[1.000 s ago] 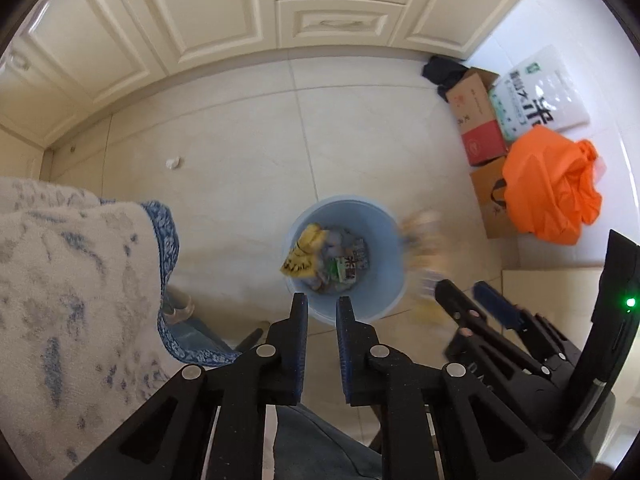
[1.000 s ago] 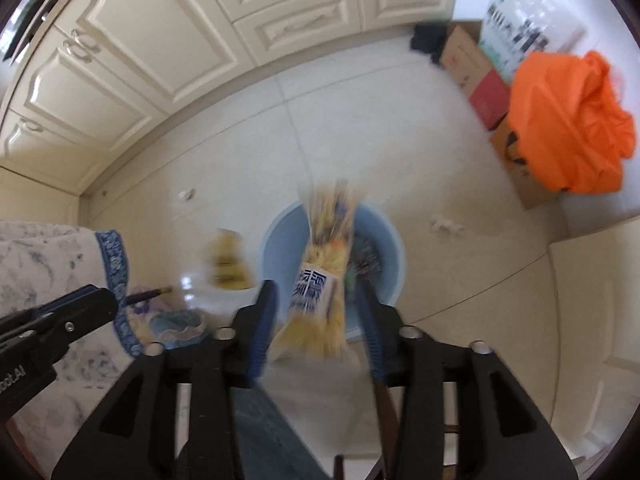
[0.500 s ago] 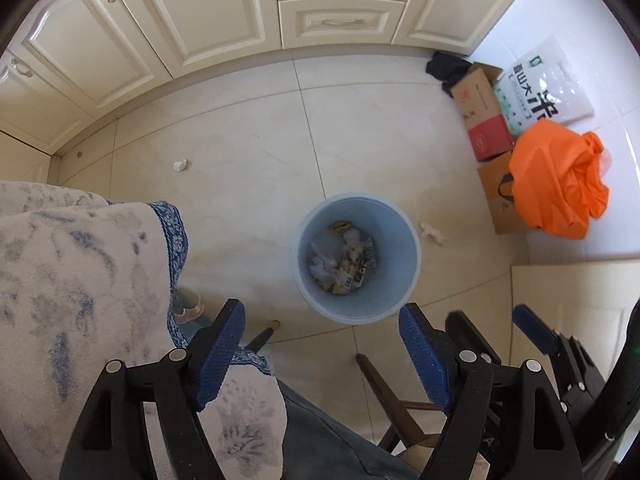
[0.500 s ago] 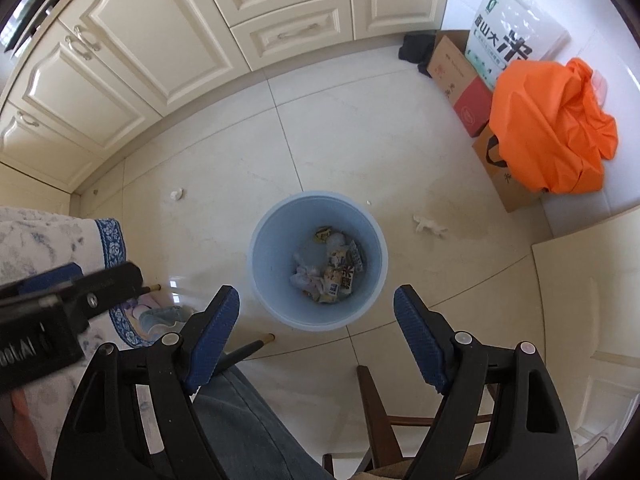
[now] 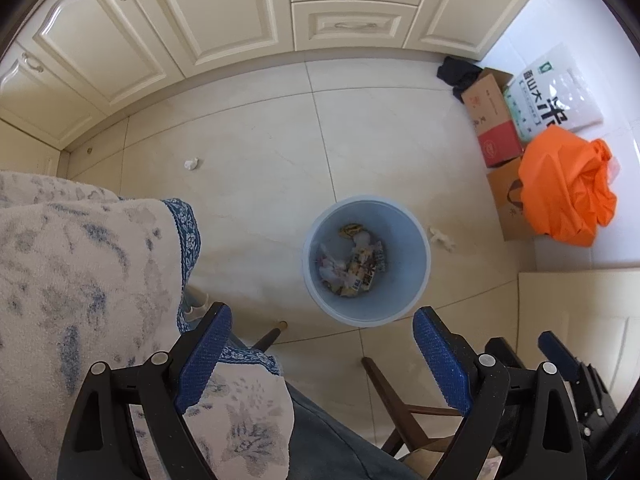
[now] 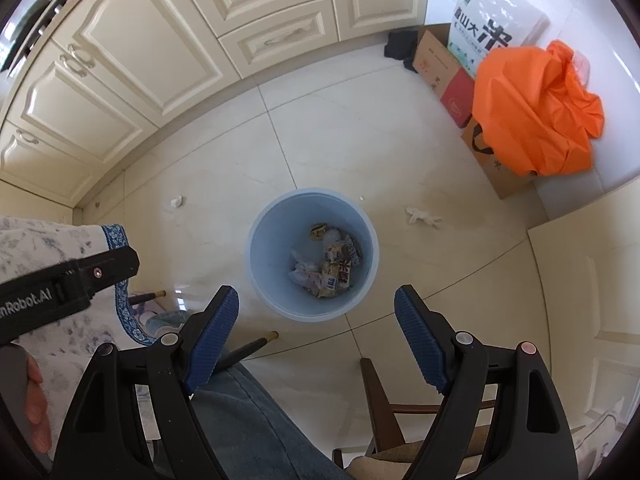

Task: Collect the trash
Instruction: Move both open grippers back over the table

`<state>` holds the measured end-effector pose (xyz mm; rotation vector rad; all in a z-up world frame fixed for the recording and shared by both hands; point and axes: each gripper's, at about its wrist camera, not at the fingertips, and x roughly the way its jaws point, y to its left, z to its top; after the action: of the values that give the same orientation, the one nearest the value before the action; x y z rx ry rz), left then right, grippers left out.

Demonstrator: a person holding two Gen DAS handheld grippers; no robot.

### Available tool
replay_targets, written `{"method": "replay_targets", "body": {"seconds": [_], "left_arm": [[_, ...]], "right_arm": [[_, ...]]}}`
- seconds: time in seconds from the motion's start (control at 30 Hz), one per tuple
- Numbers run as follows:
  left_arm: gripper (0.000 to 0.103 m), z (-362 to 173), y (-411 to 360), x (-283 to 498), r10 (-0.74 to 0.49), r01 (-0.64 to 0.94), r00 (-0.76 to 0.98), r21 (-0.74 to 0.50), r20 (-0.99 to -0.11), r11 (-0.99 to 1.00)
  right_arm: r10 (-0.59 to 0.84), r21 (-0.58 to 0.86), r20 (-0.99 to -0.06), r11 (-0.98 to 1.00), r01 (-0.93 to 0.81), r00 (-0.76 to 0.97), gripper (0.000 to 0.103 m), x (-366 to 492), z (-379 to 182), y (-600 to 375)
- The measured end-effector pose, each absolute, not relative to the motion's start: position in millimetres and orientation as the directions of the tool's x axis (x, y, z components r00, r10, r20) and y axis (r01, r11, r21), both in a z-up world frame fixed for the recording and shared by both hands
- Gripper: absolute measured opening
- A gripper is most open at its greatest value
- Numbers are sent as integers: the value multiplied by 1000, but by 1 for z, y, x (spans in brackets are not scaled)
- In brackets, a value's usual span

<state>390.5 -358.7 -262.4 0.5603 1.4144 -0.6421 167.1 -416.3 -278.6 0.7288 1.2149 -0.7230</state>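
Below both grippers — round blue plastic bin (image 5: pixel 416 240), crinkled wrappers (image 5: pixel 356 268) inside; both jaws just opened wide, empty.

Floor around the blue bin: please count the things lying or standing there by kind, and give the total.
Crumpled white tissues: 2
Cardboard boxes: 2
Orange bag: 1
White rice sack: 1
Black cloth: 1
Total: 7

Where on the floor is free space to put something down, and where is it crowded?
Widest bare tile lies between the cabinets and the blue bin, apart from one crumpled tissue. A narrow strip runs right of the bin, holding another tissue. The right wall is crowded: cardboard boxes, rice bag, orange bag.
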Motion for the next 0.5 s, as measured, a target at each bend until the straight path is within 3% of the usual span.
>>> {"method": "replay_targets", "body": {"seconds": [0.4, 0.5], "left_arm": [[89, -242, -340, 372, -94, 706, 143, 35, -985, 707], [89, -222, -332, 371, -146, 698, 171, 15, -974, 716]], "right_arm": [[-135, 95, -970, 550, 830, 201, 82, 156, -258, -420], [-133, 108, -968, 547, 830, 213, 82, 153, -254, -419]]}}
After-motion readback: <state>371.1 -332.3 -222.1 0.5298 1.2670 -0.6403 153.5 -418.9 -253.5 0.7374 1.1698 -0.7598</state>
